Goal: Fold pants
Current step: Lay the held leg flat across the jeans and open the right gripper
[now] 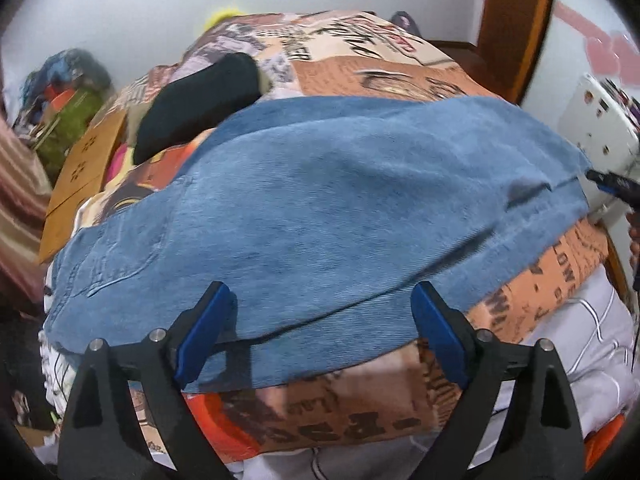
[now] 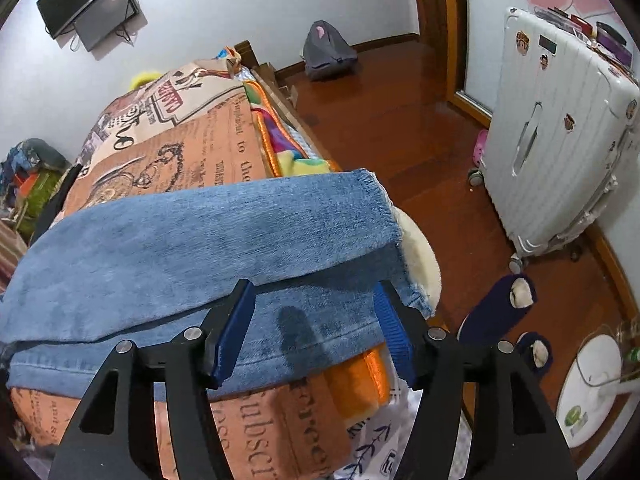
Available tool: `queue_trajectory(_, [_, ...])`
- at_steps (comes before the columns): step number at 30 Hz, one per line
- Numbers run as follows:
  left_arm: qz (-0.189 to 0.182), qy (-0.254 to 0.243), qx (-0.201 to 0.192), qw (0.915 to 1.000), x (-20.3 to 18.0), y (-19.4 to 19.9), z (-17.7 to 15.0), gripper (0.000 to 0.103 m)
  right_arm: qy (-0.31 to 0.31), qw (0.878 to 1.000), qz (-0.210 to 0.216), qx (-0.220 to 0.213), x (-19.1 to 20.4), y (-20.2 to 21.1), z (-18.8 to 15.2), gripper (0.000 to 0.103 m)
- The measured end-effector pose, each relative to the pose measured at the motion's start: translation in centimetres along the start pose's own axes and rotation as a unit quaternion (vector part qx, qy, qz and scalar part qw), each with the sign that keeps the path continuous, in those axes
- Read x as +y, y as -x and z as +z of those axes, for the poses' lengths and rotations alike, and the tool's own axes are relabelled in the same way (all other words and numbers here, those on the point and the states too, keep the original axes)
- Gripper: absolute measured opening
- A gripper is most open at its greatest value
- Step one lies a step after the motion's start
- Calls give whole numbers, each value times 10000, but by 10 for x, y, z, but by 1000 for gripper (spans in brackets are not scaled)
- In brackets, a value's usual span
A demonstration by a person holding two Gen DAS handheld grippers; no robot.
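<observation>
**Both claws open over jeans laid on the bed**

The left claw stands wide apart at the bottom of its frame, its blue pads on either side of the near edge of the pants without pressing on them. The right claw is parted too, less widely, with the cuff end of the pants lying between and beyond its pads, which do not look to be pinching the cloth.

The pants are blue denim, spread across the middle of both frames on a printed orange and cream blanket that covers the bed. They appear already doubled leg over leg: in the right wrist view one frayed cuff lies on top of the other near the bed's right edge, above the wooden floor. The waist and pocket sit at the lower left of the left wrist view.

Denim of this kind should be fairly heavy and limp yet thick; it will drape, hold a crease and not slip easily from ribbed pads. Good holds would be the stacked cuffs, pinching both layers together, and the seamed waistband, where the cloth is stiffest.

A white suitcase stands at the right.
</observation>
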State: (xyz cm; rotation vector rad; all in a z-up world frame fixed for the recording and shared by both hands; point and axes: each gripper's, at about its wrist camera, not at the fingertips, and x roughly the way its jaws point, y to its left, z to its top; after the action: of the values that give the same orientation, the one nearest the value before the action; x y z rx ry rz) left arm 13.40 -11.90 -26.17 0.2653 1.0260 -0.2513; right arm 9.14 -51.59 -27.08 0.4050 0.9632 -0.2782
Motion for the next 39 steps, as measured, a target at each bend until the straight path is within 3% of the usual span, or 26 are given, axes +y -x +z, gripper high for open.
queue_trajectory(4, [164,-217,-80,9996,-12,-5,5,94,-58,10000,77,25,0,-12,10,58])
queue_trajectory(8, [52,-85,-57,9999,-13,-14,21,95,-227,9995,224,73,0,-22,16,58])
queue_trajectory(11, [81,-147,-129,9998,-18,-18,30,89,-262,9990,368,72,2,-27,17,56])
queue_trajectory(15, [68,-232,-267,9994,-28,-16,36,60,-201,9991,366,-78,2,-21,16,38])
queue_trajectory(17, [134,-328,-384,9986,-35,-12,38,43,-284,9987,407,-148,-3,-17,17,19])
queue_trajectory(18, [123,-351,-462,9982,-38,-9,38,35,-411,9973,567,-203,-9,-12,16,17])
queue_trajectory(22, [97,-241,-686,9973,-37,3,44,22,-759,9914,994,-398,-21,8,11,13])
queue_trajectory(28, [-50,-65,-768,9970,-28,23,52,15,-695,9910,967,-619,-18,36,1,13])
queue_trajectory(34, [-277,-111,-581,9979,-30,31,33,14,-610,9929,740,-708,-20,52,-12,13])
queue_trajectory(39, [-359,-199,-229,9989,-41,16,16,15,-766,9939,676,-406,-31,37,-26,13])
